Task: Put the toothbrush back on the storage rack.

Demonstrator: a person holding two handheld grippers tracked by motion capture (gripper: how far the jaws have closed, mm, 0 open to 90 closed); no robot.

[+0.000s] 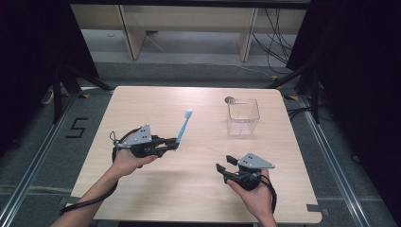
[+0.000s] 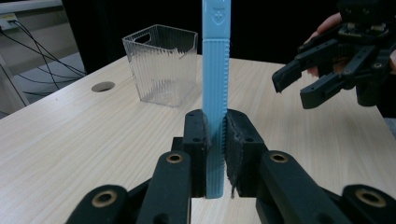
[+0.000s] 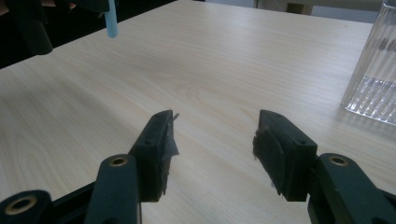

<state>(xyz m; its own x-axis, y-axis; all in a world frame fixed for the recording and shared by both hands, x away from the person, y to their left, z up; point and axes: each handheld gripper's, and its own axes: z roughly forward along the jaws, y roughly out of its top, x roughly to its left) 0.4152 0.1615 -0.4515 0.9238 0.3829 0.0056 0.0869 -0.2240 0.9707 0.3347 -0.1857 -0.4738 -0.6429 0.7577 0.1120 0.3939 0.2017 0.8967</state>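
Your left gripper (image 1: 170, 143) has its jaws clamped tight on the lower handle of the light blue toothbrush (image 1: 184, 125), which rises from them with its bristle head up and tilted away from you, clear of the bench (image 1: 189, 189). Seen from the high view, the toothbrush stands to the left of the clear ribbed container (image 1: 242, 116), well apart from it. That container sits upright on the bench near the far right corner, just in front of a round cable hole (image 1: 230, 100). Your right gripper (image 1: 226, 164) hangs just above the bench on your side of the container, with a stretch of bare wood between them. Its jaws stand wide apart with nothing between the pads, and they point across towards the toothbrush.
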